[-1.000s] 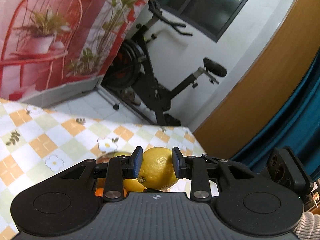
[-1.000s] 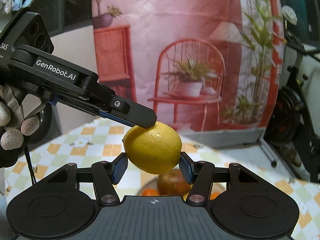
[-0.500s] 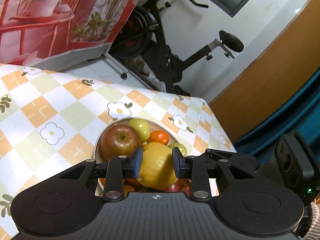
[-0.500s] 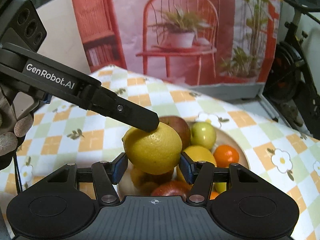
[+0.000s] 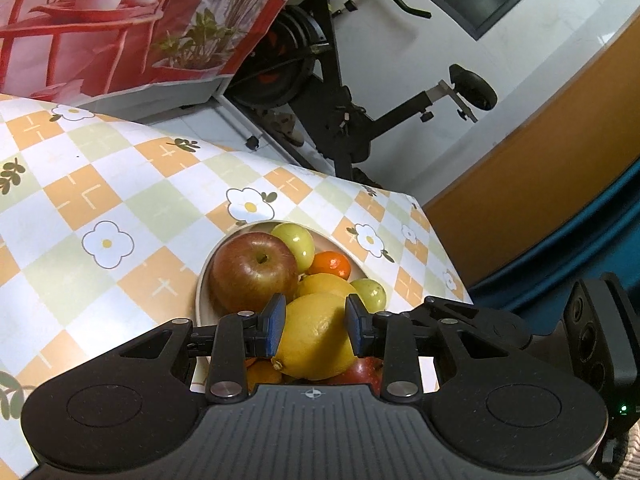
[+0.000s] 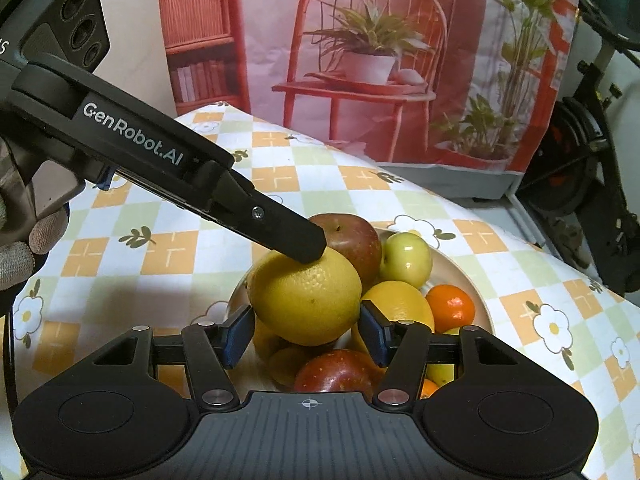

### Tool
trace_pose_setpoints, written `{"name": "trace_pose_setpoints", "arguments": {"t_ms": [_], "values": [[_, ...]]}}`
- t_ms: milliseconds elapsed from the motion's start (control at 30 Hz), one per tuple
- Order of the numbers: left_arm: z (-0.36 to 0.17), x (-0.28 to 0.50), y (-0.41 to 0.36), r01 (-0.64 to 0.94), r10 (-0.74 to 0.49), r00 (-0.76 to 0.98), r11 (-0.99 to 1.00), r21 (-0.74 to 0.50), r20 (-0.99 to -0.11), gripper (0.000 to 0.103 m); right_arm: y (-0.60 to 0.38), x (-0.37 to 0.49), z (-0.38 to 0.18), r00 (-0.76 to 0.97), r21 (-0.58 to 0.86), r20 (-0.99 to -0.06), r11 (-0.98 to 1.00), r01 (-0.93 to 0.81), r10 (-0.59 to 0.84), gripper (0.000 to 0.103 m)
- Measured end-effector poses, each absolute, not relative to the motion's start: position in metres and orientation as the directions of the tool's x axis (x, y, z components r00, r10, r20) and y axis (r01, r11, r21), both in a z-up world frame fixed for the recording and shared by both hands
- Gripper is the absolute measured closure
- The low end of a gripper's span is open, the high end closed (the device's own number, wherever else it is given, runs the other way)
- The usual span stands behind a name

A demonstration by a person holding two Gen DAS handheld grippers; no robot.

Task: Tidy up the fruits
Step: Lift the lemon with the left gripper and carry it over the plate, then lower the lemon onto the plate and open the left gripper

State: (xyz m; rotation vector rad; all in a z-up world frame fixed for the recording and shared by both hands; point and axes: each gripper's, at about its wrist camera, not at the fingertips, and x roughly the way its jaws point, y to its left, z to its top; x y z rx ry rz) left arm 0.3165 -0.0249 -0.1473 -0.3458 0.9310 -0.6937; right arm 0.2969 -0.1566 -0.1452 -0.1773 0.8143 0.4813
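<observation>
1. So far, most of the sorting looks finished. A pale bowl (image 5: 202, 276) on the checked counter (image 5: 120, 184) already holds a big red apple (image 5: 254, 276), a green apple (image 5: 294, 242), a small orange (image 5: 331, 265), another yellow fruit (image 5: 326, 286) and more pieces lower in the pile.

2. The fruit in play is a lemon (image 5: 316, 340). It hangs just above the heap, over the near side of the bowl. I cannot tell whether it is already touching the fruit under it.

3. The left tongs (image 5: 315, 326) are narrow, with both blue pads against the lemon's sides. They have just been opening a little, yet the lemon is between the pads and looks carried by them.

4. The right tongs (image 6: 306, 334) sit at a middling width with the same lemon between their pads. The pads look level with its sides, but whether they press on it or only flank it cannot be read from either view.

5. From the right wrist, one finger (image 6: 296, 240) of the left tongs lies across the top of the lemon, so both tools crowd the one fruit.

6. What is left, as I judge it, is to set this lemon down on the pile and let go. The heap is rounded, so it may roll off its perch.

7. No loose fruit shows on the visible counter, though much of the counter lies outside both views.
</observation>
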Motion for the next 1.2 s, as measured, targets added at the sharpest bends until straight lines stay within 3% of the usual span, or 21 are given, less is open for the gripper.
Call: {"name": "trace_pose_setpoints", "arguments": {"t_ms": [600,1200], "values": [[-0.152,0.321,-0.001,0.305,-0.619,0.472,0.783,-0.542,-0.628,0.070,-0.157,0.293,-0.143,0.606,0.003,-0.731,0.889,-0.459,0.315,0.040],[-0.151,0.309,-0.001,0.347,-0.621,0.460,0.784,-0.515,-0.635,0.070,-0.152,0.288,-0.148,0.590,0.003,-0.746,0.886,-0.463,0.311,0.039]]}}
